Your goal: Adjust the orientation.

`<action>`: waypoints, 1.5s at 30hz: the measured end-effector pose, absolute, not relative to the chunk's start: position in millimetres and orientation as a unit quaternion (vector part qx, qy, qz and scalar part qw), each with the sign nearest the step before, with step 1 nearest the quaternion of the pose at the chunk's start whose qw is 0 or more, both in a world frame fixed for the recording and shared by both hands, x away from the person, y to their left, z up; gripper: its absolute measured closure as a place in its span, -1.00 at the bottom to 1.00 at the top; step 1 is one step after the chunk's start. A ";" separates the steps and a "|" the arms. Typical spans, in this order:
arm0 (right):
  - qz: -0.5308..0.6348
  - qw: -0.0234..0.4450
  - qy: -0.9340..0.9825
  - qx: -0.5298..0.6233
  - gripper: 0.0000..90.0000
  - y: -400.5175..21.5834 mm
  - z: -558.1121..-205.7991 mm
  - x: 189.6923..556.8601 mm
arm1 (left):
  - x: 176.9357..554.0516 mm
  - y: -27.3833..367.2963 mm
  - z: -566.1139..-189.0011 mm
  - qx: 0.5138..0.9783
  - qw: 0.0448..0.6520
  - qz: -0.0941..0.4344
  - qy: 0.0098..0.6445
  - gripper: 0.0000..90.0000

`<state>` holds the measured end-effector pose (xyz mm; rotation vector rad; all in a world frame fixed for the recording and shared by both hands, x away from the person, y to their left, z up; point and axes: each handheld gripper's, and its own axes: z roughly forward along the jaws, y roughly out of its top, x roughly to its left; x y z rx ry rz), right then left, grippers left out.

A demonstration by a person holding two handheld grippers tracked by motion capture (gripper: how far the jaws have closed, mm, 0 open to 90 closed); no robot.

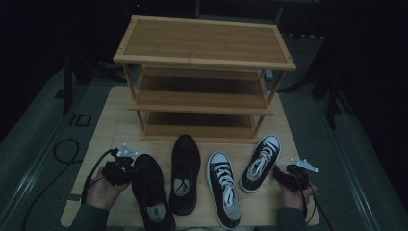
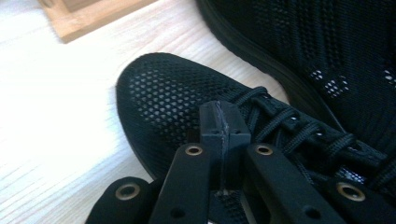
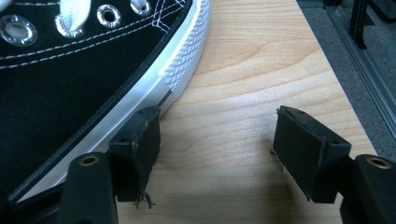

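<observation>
- High view: four shoes lie on the table (image 1: 110, 125) in front of a bamboo shoe rack (image 1: 204, 72), which sits at 12 o'clock. The left tongs (image 1: 126, 169) sit at the 9 o'clock side of the outer black mesh shoe (image 1: 151, 192). The right tongs (image 1: 280, 174) sit at 3 o'clock of the black-and-white canvas sneaker (image 1: 260, 162).
- Left gripper view: the left tongs (image 2: 219, 122) are shut, pads together with nothing between, over the black mesh shoe (image 2: 173, 100) just behind the toe.
- Right gripper view: the right tongs (image 3: 217, 135) stand open; one pad touches the canvas sneaker (image 3: 70, 79) at its white rubber edge, the other is over bare table.
- Handling, judged: mesh upper is soft and light and collapses if pinched; take the collar or heel. The sneaker's rubber sidewall is stiffer but smooth, so grip the heel rim.
</observation>
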<state>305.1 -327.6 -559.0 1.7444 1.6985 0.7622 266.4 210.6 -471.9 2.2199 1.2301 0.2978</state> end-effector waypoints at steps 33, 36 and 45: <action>0.285 0.291 0.636 0.655 -0.30 -327.5 -559.0 305.2 | 272.5 211.2 -474.9 0.833 0.295 0.080 0.461 0.93; 0.286 0.291 0.636 0.655 -0.30 -327.5 -559.0 305.2 | 271.2 210.3 -471.0 0.830 0.296 0.095 0.462 0.97; 0.285 0.291 0.636 0.655 -0.30 -327.5 -559.0 305.3 | 279.0 207.0 -464.5 0.828 0.306 0.105 0.459 0.99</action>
